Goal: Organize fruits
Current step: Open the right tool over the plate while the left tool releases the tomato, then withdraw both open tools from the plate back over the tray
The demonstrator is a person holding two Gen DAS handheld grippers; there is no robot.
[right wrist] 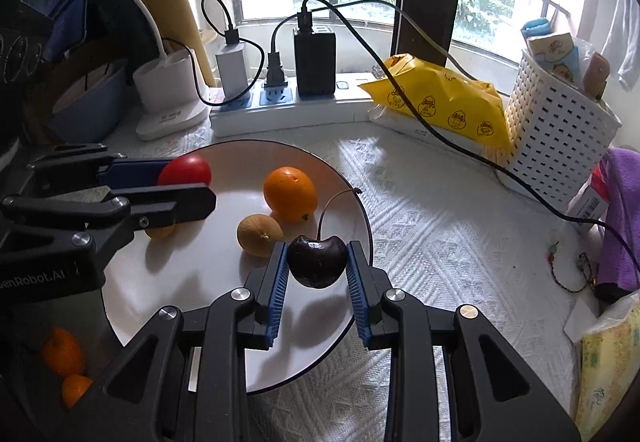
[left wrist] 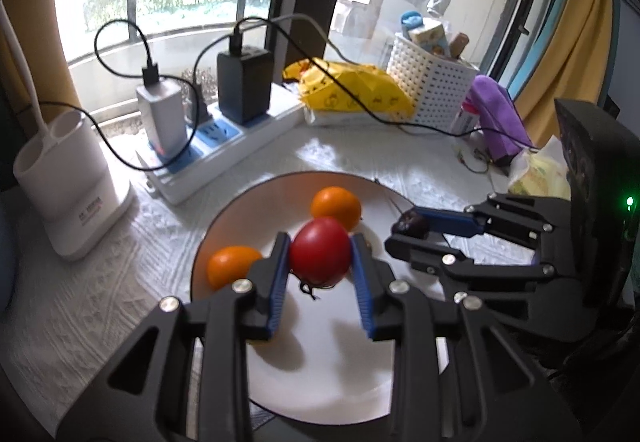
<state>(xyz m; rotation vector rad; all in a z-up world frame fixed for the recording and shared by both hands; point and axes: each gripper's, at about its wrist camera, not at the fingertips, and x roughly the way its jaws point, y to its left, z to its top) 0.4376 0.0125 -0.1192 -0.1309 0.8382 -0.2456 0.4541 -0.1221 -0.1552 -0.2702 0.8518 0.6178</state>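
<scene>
Tomato pinched in left tongs, held above the white plate. Dark cherry clamped in right tongs, over the plate's right edge. On the plate: two oranges, one brownish fruit. Plate sits on the cloth-covered worktop, power strip behind it.

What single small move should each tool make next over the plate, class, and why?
Probably lower and open: the left tool grips a red tomato and the right tool a dark cherry, both just above the white plate, where two oranges and a brown fruit lie.
</scene>
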